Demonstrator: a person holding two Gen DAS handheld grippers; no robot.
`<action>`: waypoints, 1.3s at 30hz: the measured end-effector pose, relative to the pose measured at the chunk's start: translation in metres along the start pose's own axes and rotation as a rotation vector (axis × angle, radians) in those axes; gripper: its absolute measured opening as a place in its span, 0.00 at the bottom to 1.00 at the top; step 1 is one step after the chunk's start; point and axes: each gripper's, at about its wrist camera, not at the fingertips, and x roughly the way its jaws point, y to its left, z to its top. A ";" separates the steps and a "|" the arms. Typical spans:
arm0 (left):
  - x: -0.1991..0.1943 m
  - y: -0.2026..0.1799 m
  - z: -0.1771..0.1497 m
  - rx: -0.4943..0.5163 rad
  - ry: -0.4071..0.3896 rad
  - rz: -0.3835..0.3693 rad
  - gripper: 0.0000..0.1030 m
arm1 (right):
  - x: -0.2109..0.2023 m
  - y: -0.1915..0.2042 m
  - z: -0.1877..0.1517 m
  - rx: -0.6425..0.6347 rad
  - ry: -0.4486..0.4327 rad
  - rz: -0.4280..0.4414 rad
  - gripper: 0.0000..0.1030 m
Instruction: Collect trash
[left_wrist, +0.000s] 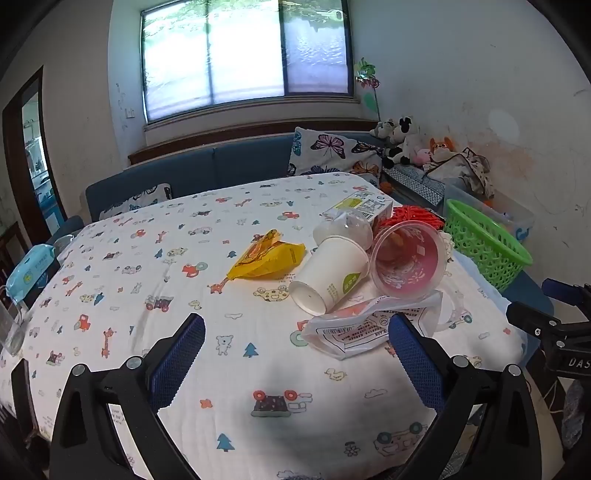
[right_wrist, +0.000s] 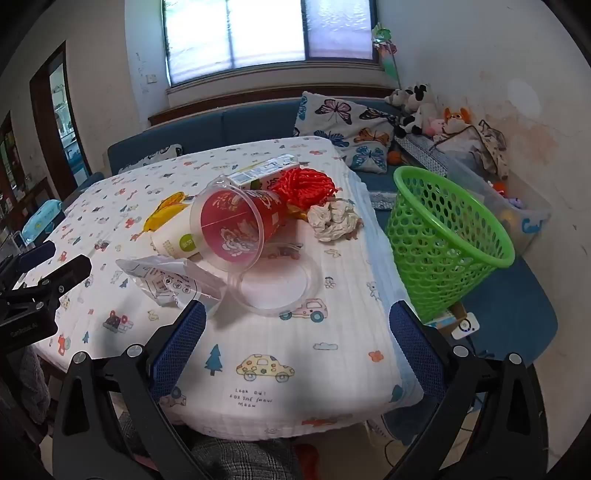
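Both claws hang released over the near table edge: the left gripper (left_wrist: 296, 345) and the right gripper (right_wrist: 297, 332), nothing between their pads. Just beyond lie a torn plastic wrapper (right_wrist: 173, 282), a clear lid (right_wrist: 275, 282), a tipped red cup (right_wrist: 236, 225), a white paper cup (left_wrist: 330, 275), a yellow packet (left_wrist: 267, 254) and, seemingly, crumpled tissue (right_wrist: 334, 219). The green basket (right_wrist: 447, 236) leans off the table's right side.

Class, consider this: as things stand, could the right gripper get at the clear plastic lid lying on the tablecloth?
Probably yes. The right gripper is open and empty, and the clear plastic lid lies flat just ahead of it, with only bare tablecloth between.
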 end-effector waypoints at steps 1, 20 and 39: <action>0.000 0.000 0.000 -0.001 0.001 0.000 0.93 | 0.000 0.000 0.000 0.002 0.003 0.002 0.96; -0.002 -0.002 -0.001 0.007 -0.008 -0.003 0.94 | 0.005 0.001 -0.001 0.000 0.007 -0.004 0.96; 0.001 -0.003 0.001 0.006 -0.005 -0.003 0.93 | 0.009 0.001 -0.002 0.000 0.020 -0.003 0.96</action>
